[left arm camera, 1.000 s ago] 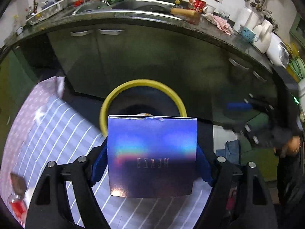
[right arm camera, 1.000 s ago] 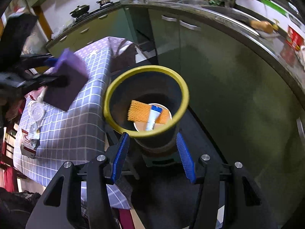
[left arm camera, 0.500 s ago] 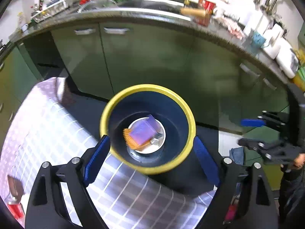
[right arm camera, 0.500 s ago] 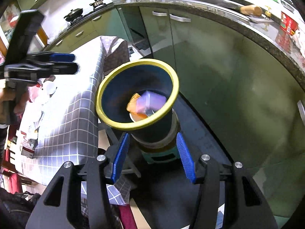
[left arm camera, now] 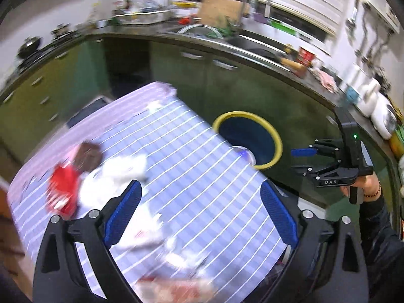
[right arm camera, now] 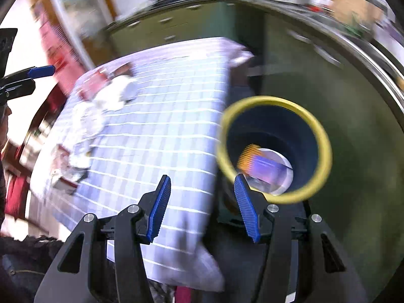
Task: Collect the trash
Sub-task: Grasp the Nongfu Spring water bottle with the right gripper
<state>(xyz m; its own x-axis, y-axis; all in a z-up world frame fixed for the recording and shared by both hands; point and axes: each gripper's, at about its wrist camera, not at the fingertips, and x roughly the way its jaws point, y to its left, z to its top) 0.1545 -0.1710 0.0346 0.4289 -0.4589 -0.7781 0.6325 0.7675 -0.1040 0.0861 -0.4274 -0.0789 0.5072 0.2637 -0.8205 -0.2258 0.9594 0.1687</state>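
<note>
The yellow-rimmed dark bin stands beside the table; it also shows in the right wrist view. Inside lie the purple box and an orange piece. My left gripper is open and empty above the checked tablecloth. Blurred trash lies on the cloth: a red wrapper, a brown piece, white crumpled paper. My right gripper is open and empty over the table edge, left of the bin; it also shows in the left wrist view.
Green kitchen cabinets and a counter with a sink run behind the bin. More white and red litter lies at the near table edge. The left gripper shows at the left of the right wrist view.
My left gripper opened and dropped the purple box into the bin, then swung left over the table. My right gripper also swung left toward the table.
</note>
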